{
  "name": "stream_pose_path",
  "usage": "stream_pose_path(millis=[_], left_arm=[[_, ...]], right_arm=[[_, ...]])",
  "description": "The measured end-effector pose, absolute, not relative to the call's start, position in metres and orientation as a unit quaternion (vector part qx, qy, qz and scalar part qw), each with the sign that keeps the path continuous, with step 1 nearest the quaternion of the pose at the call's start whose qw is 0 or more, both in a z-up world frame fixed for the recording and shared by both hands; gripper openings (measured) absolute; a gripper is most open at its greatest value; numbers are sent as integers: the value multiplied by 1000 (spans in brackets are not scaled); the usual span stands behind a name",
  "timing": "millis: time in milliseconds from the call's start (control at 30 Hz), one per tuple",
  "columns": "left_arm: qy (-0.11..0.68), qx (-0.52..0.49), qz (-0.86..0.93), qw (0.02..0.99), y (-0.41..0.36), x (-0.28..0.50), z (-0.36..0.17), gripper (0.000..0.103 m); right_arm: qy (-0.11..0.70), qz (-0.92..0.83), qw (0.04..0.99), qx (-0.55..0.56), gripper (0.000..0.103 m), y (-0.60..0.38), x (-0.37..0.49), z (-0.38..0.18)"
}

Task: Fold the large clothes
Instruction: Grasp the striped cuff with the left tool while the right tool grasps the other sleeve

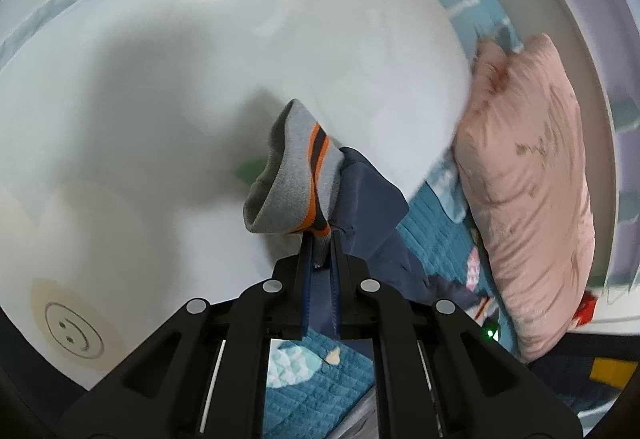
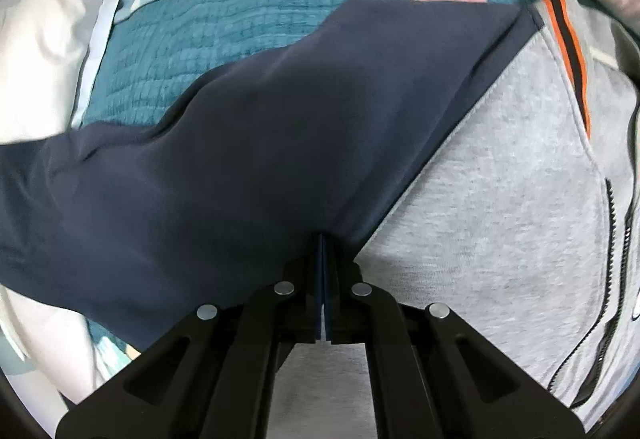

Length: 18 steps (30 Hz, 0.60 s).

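The left wrist camera is looking forward along its jaws from above, facing a white duvet [image 1: 200, 79] and pink pillow [image 1: 532, 179], with the bed farther off. The right wrist camera is sitting very close over the jacket [image 2: 240, 159], facing down onto it. Both views are sharing the jacket [image 1: 372, 207] and the teal quilt [image 2: 240, 19].

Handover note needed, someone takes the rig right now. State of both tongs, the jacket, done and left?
Left tongs: shut on the jacket's cuff, sleeve lifted off the bed.
Right tongs: shut on the jacket where the navy sleeve meets the grey body.
Jacket lies over the teal quilt, zipper showing; pink pillow alongside.
Done: both grips taken.
Left: likely fold the sleeve across the body, then the rest.
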<state>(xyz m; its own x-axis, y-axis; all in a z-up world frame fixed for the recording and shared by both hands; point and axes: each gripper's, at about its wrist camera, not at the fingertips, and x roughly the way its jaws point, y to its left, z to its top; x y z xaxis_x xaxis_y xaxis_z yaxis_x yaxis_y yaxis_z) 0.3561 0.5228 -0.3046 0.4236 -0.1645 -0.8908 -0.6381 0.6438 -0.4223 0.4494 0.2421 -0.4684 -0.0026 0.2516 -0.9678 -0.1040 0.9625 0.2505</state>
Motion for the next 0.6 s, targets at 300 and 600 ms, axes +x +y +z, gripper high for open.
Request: stream_pose_path(millis=[300,600], left_arm=[[539,-351,89,761,427,375,-292,7],[571,-315,45,757,317,394,-297,7]], right_arm=[[694,137,702,87,0,244,442,-466],[673,158,706,155,0,212,416,-422]])
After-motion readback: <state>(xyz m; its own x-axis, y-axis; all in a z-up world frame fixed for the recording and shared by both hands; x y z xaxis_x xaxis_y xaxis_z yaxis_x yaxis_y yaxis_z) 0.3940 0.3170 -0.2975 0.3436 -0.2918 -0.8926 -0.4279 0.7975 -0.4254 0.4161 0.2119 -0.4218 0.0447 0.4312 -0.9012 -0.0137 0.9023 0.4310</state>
